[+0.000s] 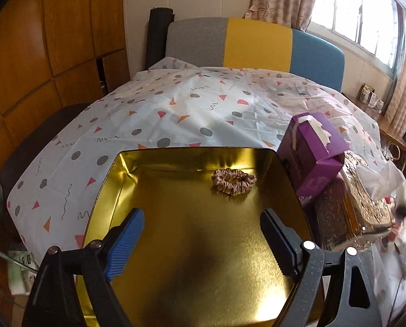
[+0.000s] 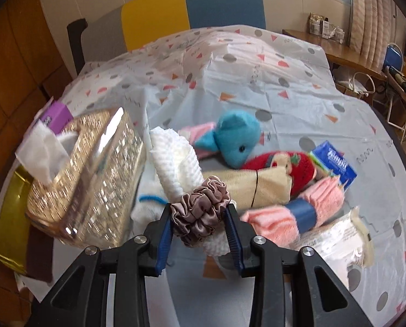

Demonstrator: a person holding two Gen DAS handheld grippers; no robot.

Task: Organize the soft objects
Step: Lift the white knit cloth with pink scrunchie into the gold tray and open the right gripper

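My left gripper (image 1: 201, 219) is open and empty above a gold tin box (image 1: 126, 163). A tan scrunchie (image 1: 234, 181) lies inside the box near its far side. My right gripper (image 2: 200, 218) is shut on a mauve satin scrunchie (image 2: 200, 212), held above a pile of soft things: a white knit cloth (image 2: 173, 155), a blue plush fish (image 2: 235, 141), a red knitted toy (image 2: 279, 163), a beige rolled cloth (image 2: 257, 188) and a pink rolled towel with a blue band (image 2: 298, 215).
A purple tissue box (image 1: 314, 150) and a glittery gold tissue box (image 1: 361, 207) stand right of the tin. The glittery box (image 2: 94, 169) also shows left of the pile. A blue tissue packet (image 2: 336, 163) and a plastic packet (image 2: 339, 237) lie at right. A patterned tablecloth (image 2: 284, 95) covers the table.
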